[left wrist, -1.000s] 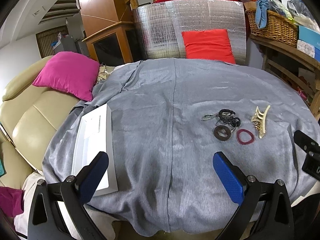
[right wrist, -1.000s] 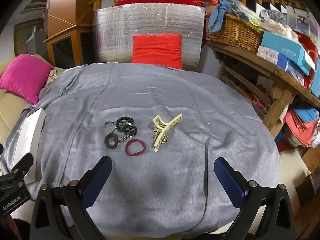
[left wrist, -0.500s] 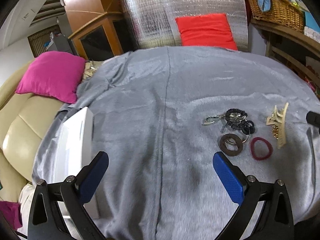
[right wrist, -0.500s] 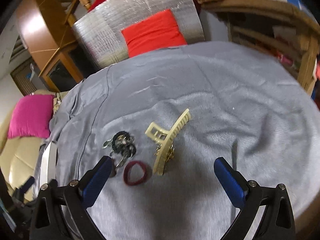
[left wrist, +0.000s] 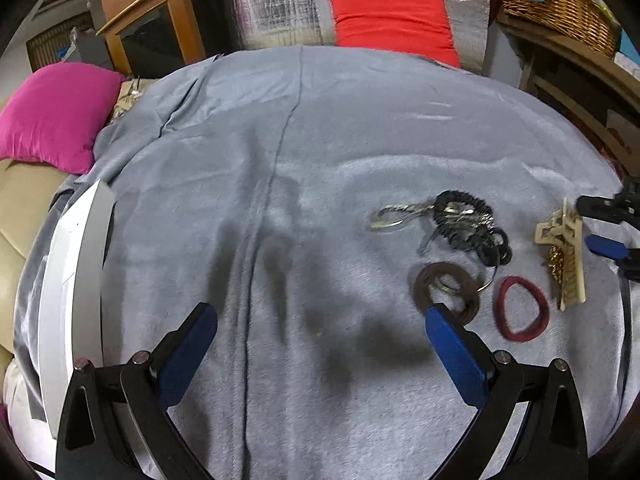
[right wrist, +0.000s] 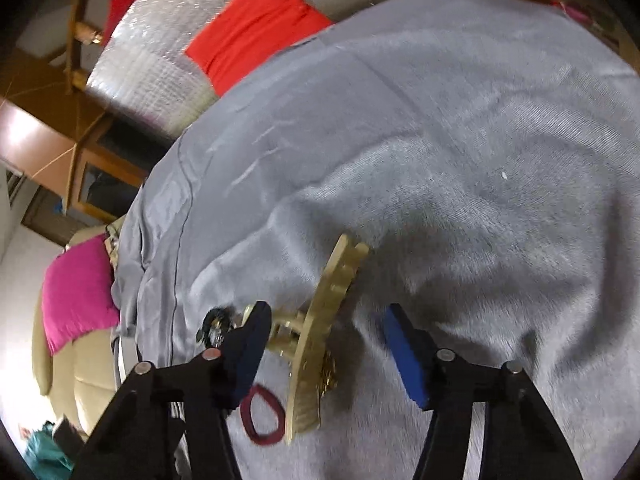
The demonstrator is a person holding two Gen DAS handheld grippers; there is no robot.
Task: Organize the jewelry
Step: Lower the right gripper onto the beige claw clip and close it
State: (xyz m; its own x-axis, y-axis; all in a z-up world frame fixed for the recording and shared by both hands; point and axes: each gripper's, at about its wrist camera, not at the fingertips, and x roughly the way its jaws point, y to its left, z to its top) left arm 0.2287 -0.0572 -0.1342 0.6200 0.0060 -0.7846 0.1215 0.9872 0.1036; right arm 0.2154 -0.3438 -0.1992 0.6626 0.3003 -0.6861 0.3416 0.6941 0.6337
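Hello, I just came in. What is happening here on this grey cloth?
A person with a gripper in each hand is sorting small accessories on the grey cloth. The right gripper is open, its fingers either side of the cream hair claw, not closed on it. The left gripper hangs open above the cloth, holding nothing. The dark red hair tie, brown ring and black scrunchie with keys lie beside the claw.

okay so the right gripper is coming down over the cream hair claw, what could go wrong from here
1. The right gripper straddles the cream hair claw, jaws open. A gold chain lies bunched against the claw; closing may snag it or drag it along.
2. The maroon hair tie lies close beside the claw and could get swept aside.
3. The gray cloth is soft and wrinkled, so a fingertip might pinch fabric.
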